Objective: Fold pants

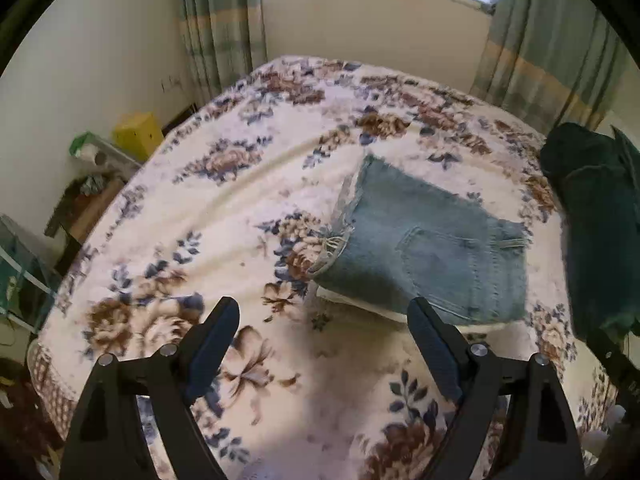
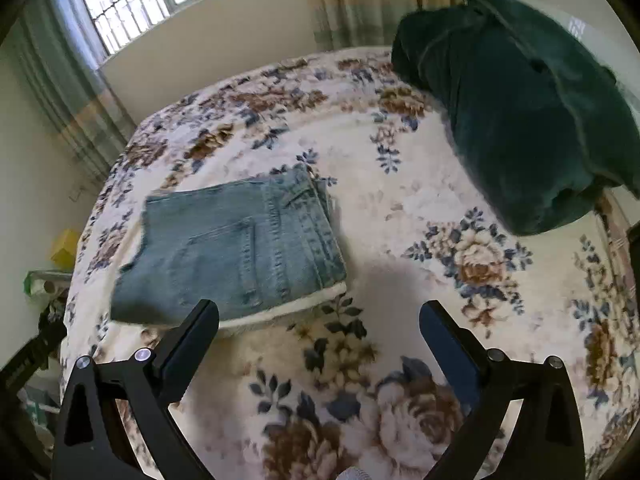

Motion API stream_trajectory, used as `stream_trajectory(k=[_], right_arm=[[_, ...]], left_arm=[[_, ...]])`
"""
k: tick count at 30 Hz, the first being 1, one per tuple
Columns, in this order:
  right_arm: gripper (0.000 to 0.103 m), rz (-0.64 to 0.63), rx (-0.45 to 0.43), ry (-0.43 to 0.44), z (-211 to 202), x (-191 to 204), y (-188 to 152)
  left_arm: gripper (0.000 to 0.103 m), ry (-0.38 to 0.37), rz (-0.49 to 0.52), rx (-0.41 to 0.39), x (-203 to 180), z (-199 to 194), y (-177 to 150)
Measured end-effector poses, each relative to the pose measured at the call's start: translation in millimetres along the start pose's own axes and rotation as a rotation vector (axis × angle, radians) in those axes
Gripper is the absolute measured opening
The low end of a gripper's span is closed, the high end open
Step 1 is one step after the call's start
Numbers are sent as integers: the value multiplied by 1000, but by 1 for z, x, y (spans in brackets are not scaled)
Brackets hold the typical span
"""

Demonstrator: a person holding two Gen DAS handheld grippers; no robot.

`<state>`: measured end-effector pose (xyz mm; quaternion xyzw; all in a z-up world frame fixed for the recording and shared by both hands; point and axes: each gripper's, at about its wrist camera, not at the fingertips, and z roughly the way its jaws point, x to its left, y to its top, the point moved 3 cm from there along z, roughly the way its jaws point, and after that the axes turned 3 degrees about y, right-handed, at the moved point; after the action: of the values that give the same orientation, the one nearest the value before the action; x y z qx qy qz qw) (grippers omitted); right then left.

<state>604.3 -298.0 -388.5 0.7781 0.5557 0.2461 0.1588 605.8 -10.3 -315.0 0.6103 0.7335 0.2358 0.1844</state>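
The light blue denim pants (image 1: 424, 244) lie folded into a compact rectangle on the floral bed cover (image 1: 224, 216), back pocket up. They also show in the right wrist view (image 2: 236, 252), left of centre. My left gripper (image 1: 324, 320) is open and empty, just in front of the pants' near edge, above the cover. My right gripper (image 2: 320, 320) is open and empty, with its left finger over the pants' near edge and the rest over bare cover (image 2: 400, 184).
A dark green bundled blanket (image 2: 520, 112) lies at the bed's far right, also in the left wrist view (image 1: 592, 216). A yellow box (image 1: 138, 134) and cluttered shelves stand left of the bed. Curtains and a window are behind.
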Motion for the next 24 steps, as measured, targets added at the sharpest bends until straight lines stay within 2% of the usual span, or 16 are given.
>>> stream_trajectory(k=[6, 14, 24], right_arm=[[102, -91, -77, -12, -115, 13, -21], [102, -164, -172, -1, -276, 10, -60], [102, -273, -284, 16, -452, 24, -118]], left_arm=[[86, -26, 67, -83, -8, -101, -14], [86, -57, 88, -157, 4, -234, -50], [86, -54, 89, -249, 34, -366, -95]])
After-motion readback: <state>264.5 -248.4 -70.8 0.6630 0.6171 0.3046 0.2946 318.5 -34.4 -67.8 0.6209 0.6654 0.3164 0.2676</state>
